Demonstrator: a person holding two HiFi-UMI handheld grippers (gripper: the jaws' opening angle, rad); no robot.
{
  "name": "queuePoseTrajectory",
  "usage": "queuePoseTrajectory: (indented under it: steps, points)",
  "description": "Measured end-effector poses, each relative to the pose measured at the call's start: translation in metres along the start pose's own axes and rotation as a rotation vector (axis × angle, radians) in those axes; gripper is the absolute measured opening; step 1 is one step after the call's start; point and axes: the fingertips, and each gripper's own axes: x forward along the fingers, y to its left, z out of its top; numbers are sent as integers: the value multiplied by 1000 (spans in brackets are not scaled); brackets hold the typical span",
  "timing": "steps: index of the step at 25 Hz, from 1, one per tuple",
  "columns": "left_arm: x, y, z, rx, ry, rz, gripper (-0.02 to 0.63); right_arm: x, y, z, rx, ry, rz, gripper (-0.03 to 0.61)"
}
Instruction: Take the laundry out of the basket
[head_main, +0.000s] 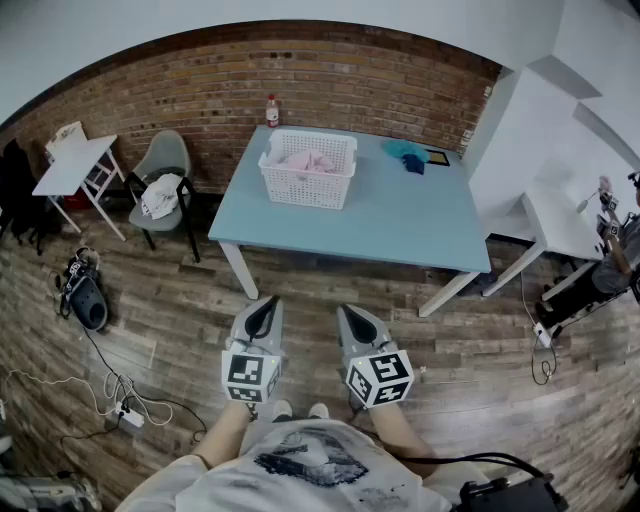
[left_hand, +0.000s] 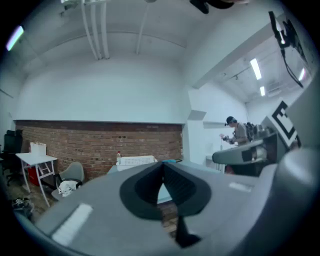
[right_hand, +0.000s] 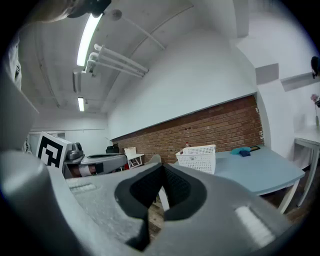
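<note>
Pink laundry (head_main: 310, 160) sits in the white basket (head_main: 305, 190) on the blue counter (head_main: 400, 225), upper middle of the frame. Lower down, my left gripper (head_main: 266, 302) and right gripper (head_main: 350, 312) are both closed tight, holding nothing.

The walls of the basket (head_main: 308, 185) hide most of the pink laundry (head_main: 306, 160) from you, so its pieces cannot be counted. The blue bundle (head_main: 408, 155) at the far right of the surface (head_main: 400, 225) is too small to identify. The picture's right edge cuts off a person (head_main: 618, 250).
</note>
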Motion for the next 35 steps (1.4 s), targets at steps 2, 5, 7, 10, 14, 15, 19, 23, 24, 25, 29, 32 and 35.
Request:
queuePoseTrajectory:
  steps: [2,5,7,10,14,15,19,23,24,25,29,32,35]
  points:
    - [1,-6,0,0,4,4,-8,-5,-4,0,0,1,2,-3]
    - [3,-12,0,-2,10,7,-8,-9,-9,2,-6,-8,2,-3]
    - [6,-13,-1,-3,14,8,-8,-9,-12,5,-2,-20,2,-3]
    - [11,-14,-4,-1,20,10,-8,-9,-19,5,9,-28,8,-3]
    - [17,-17,-6,-2,21,20,-8,-11,-29,2,13,-15,14,-3]
    - [20,-18,-6,-2,21,21,-8,-10,-33,0,16,-9,15,-3]
    - [30,-18,-7,6,28,26,-8,-1,-44,-3,50,6,24,-3]
    - [45,-10,-9,10,27,29,-8,13,-52,-6,55,7,31,-3]
    - [50,-8,-10,10,26,29,-8,17,-55,-6,57,9,33,-3]
    - [55,-5,-10,10,24,29,-8,22,-58,-7,60,14,33,-3]
    - [78,4,-14,7,24,23,-8,41,-74,-12,72,27,21,-3]
    - [103,19,-20,1,20,16,-8,66,-86,-13,72,27,14,-3]
    - [131,39,-29,-9,29,2,-8,100,-99,-15,82,33,3,-3]
